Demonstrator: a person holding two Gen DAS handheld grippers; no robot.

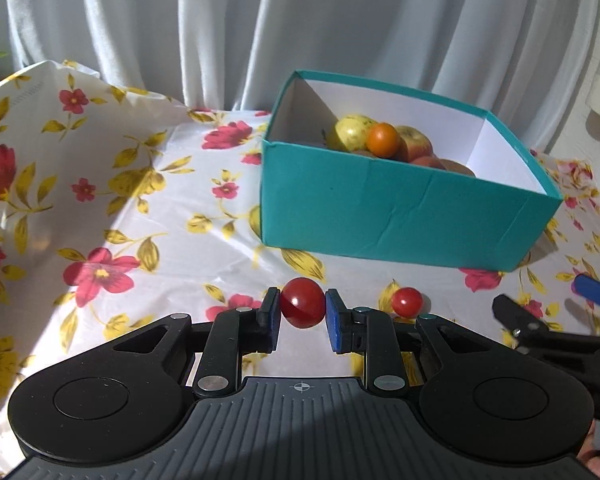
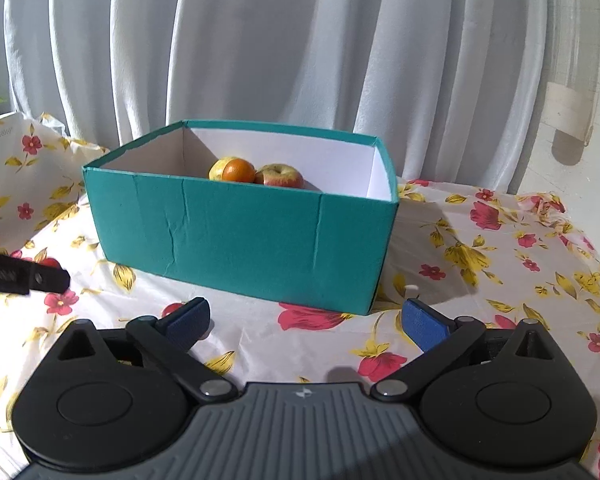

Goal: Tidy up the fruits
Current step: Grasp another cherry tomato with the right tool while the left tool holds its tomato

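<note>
Your left gripper had its blue pads closed against a red cherry tomato, one pad on each flank, low over the floral tablecloth; whether the fruit had left the cloth could not be told. Your right gripper stood wide apart and empty, hovering just before the teal box. Its tip showed at the right edge of the left wrist view.

Just beside the left gripper's right finger, a second, smaller red tomato lay loose on the cloth. Beyond it, the box held a yellow-green apple, an orange fruit resting on top, and reddish apples beside them. White curtains closed the background.

In my judgement the step in hand was carrying the gripped tomato to the box. You needed a light, steady squeeze, since the skin looked soft and round enough to slip or burst. You should have lifted clear of the near wall before moving forward, then released low over an open patch of the box floor.
</note>
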